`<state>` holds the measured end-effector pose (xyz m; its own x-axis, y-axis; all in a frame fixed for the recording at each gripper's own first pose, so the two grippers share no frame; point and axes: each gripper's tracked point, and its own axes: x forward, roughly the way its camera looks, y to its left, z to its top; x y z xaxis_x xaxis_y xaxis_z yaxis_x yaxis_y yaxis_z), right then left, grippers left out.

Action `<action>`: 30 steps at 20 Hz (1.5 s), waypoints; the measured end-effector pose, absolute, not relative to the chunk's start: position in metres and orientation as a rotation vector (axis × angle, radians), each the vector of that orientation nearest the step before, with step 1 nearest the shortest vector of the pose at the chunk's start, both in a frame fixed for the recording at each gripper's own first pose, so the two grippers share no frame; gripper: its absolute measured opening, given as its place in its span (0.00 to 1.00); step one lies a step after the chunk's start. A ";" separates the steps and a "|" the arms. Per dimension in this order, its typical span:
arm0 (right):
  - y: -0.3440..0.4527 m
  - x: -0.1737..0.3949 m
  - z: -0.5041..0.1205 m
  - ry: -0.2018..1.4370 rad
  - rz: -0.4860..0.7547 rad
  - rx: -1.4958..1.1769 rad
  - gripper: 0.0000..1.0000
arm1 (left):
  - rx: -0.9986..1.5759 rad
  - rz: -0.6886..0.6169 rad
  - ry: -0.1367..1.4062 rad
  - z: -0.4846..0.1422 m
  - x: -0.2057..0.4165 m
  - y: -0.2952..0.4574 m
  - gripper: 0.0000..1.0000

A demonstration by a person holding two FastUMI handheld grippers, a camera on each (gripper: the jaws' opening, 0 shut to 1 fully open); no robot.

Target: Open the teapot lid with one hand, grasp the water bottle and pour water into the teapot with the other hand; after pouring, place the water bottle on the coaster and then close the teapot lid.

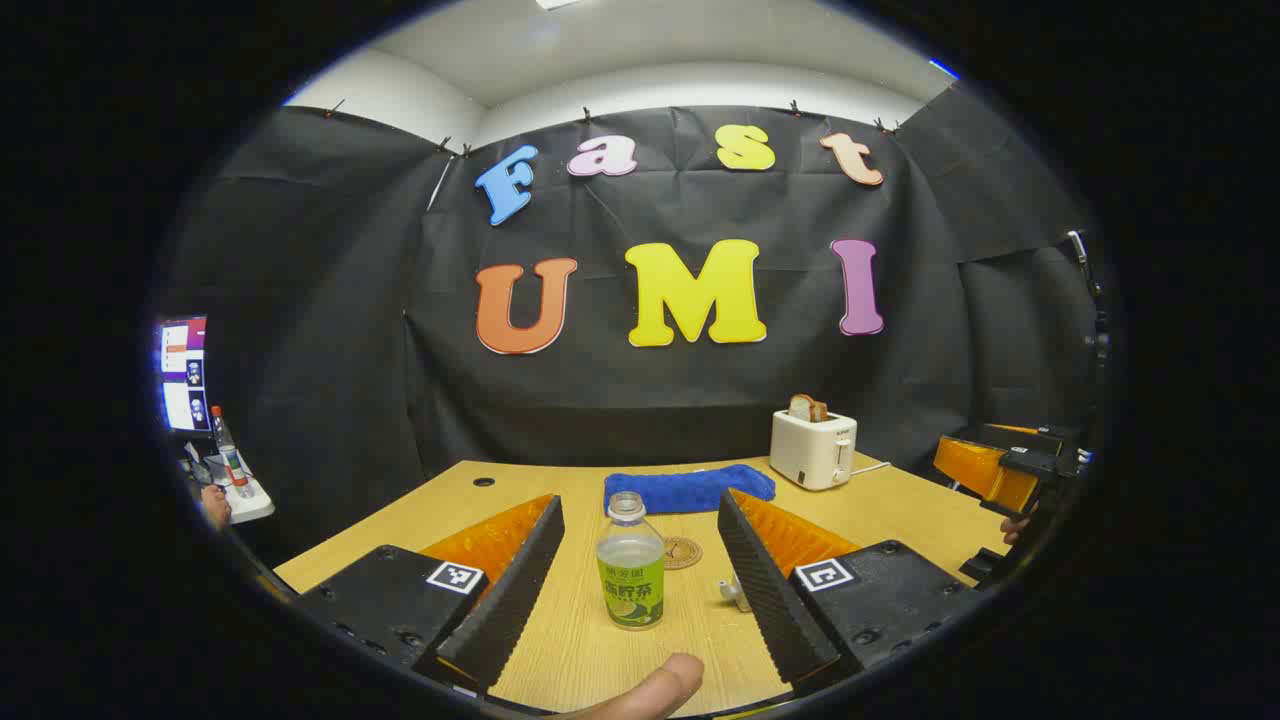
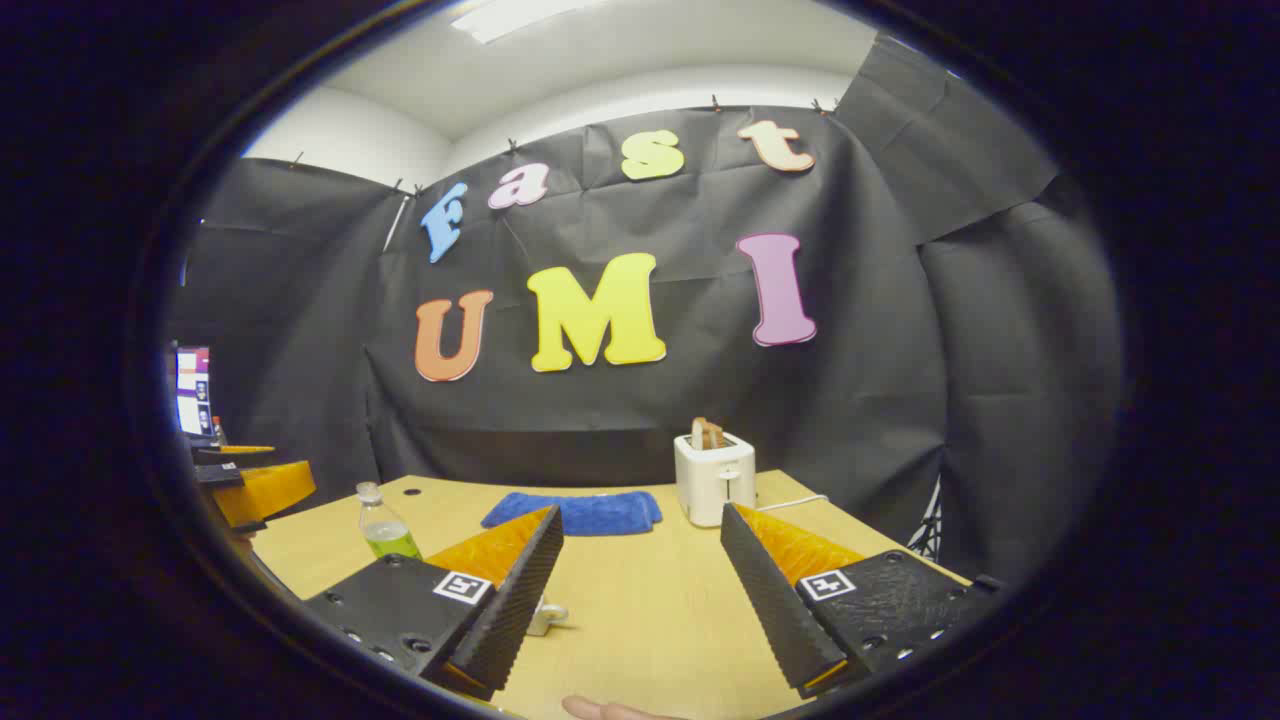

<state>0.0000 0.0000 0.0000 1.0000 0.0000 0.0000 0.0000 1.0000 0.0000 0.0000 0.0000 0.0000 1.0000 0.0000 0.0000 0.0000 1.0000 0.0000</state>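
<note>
An uncapped water bottle (image 1: 630, 572) with a green label stands upright on the wooden table (image 1: 900, 512), a short way ahead of my left gripper (image 1: 638, 500). That gripper is open, one finger on each side of the bottle's line, touching nothing. A round wooden coaster (image 1: 682, 552) lies just behind and right of the bottle. A small pale object (image 1: 733, 592) peeks from behind the right finger; I cannot tell what it is. My right gripper (image 2: 641, 510) is open over bare table (image 2: 650, 610), with the bottle (image 2: 385, 530) far to its left and the same small object (image 2: 548, 617) by its left finger.
A folded blue cloth (image 1: 690, 488) lies behind the coaster. A white toaster (image 1: 812, 450) with bread in it stands at the back right. The right gripper's body (image 1: 1000, 470) hovers at the table's right edge. A monitor (image 1: 183, 372) stands off to the left.
</note>
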 end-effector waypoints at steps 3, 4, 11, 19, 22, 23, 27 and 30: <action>0.001 -0.002 -0.001 0.001 0.001 -0.014 0.92 | -0.013 0.003 0.007 -0.001 0.000 0.004 0.97; 0.002 -0.003 -0.001 -0.003 0.004 -0.020 0.96 | -0.015 0.002 0.007 -0.002 0.000 0.005 0.97; 0.003 0.000 -0.006 0.003 -0.003 -0.038 0.92 | -0.008 0.017 0.013 -0.003 0.003 0.014 0.97; 0.007 0.005 -0.015 0.025 0.014 -0.034 0.92 | -0.035 0.043 0.046 -0.012 0.012 0.034 0.98; 0.013 0.013 -0.024 0.040 0.036 -0.033 0.96 | -0.039 0.055 0.050 -0.012 0.012 0.040 0.97; 0.017 0.017 -0.029 0.048 0.043 -0.025 0.95 | -0.039 0.053 0.044 -0.011 0.012 0.040 0.97; 0.051 0.039 -0.054 0.055 0.134 -0.045 0.96 | -0.051 0.046 0.012 -0.003 0.011 0.042 0.97; 0.073 0.056 -0.087 0.102 0.176 -0.082 0.96 | -0.068 0.042 -0.020 0.003 0.010 0.044 0.97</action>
